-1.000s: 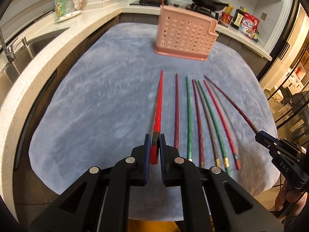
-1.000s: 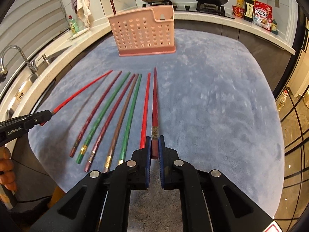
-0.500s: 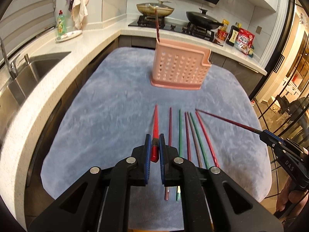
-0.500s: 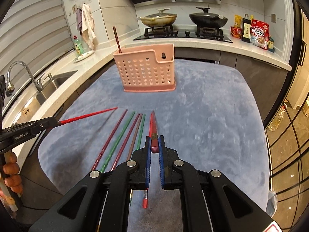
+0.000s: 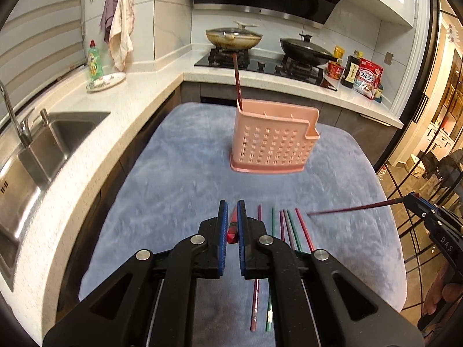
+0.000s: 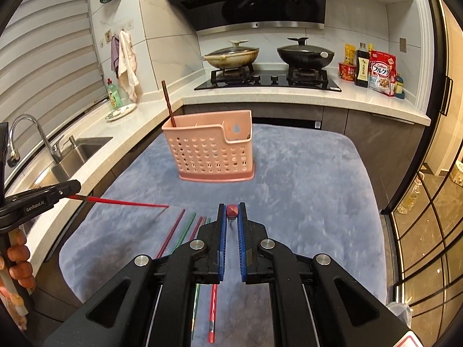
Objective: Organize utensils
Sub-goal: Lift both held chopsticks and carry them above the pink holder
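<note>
My left gripper [image 5: 231,225] is shut on a bright red chopstick [image 5: 232,228], held above the grey-blue mat; it also shows in the right wrist view [image 6: 121,202]. My right gripper [image 6: 231,217] is shut on a dark red chopstick [image 6: 231,211], seen end-on; it also shows in the left wrist view [image 5: 356,208]. A pink perforated utensil basket [image 5: 272,141] stands on the mat ahead, with one dark chopstick [image 5: 237,81] upright in its left corner. Several red, green and brown chopsticks [image 5: 289,228] lie on the mat below the grippers.
The grey-blue mat [image 5: 179,167] covers the table. A sink [image 5: 43,150] and counter lie to the left. A stove with two pans [image 6: 269,55] is behind the basket. Bottles and food packets [image 6: 373,69] stand at the back right.
Both grippers have lifted their chopsticks off the mat and risen, tilting them level. The row of chopsticks and the basket have stayed in place.
</note>
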Demonstrator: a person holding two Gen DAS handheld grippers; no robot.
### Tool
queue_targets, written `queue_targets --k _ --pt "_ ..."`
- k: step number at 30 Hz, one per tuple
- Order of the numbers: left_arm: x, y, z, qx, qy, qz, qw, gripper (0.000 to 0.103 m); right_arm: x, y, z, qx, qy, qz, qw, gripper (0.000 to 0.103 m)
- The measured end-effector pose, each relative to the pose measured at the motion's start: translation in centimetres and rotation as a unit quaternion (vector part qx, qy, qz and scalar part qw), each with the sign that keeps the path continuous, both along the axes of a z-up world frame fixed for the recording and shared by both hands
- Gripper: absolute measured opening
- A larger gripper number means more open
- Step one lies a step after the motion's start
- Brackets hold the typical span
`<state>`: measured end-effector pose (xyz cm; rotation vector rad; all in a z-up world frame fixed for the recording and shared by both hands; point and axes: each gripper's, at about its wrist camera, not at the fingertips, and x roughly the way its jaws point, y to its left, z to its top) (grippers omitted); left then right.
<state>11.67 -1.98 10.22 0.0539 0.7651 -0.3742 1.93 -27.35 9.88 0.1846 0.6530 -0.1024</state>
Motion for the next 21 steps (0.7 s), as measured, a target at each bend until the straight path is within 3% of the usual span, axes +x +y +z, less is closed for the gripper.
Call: queue_targets --k 12,21 --pt "4.4 -1.0 5.6 -0.023 -0.056 0.005 0.9982 0.006 4.1 -2.4 4.4 0.020 -0.056 -0.014 0.998 0.007" --pt "6.9 -2.8 11.5 -0.049 -0.112 0.003 0.9925 0.006 7.8 -3.4 8.7 0.034 -0.107 -0.013 0.994 0.007"
